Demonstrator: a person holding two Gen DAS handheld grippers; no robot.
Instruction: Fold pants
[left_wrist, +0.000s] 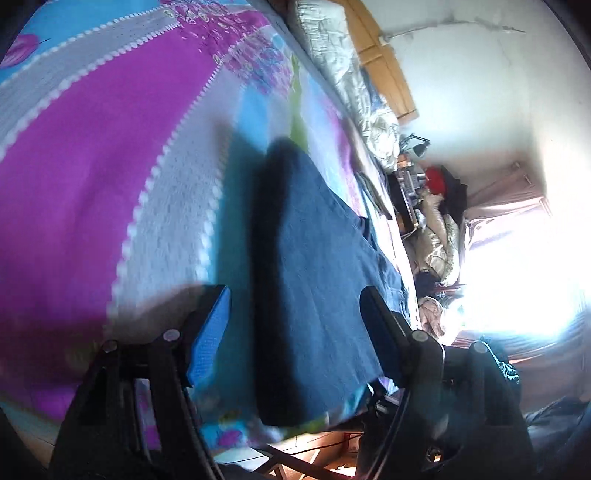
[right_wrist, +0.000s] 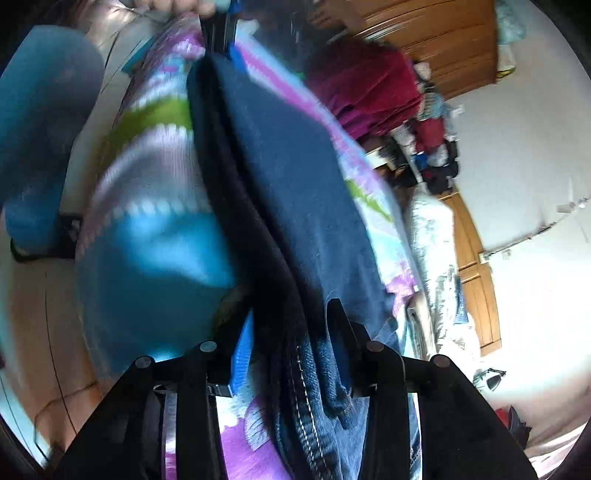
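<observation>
Your right gripper (right_wrist: 293, 354) pinches the stitched edge of the pants (right_wrist: 295, 177), which lie stretched along the bedspread (right_wrist: 147, 258), so you can carry that end over. Your left gripper (left_wrist: 295, 325), jaws spread, straddles the pants without clamping them.

We can't tell whether the left gripper (left_wrist: 295, 325) actually touches the jeans (left_wrist: 325, 258) between its jaws. Bedspread (left_wrist: 92, 166) left of it is motion-blurred. Jeans waistband runs off the bottom edge below the right gripper (right_wrist: 291, 354).
</observation>
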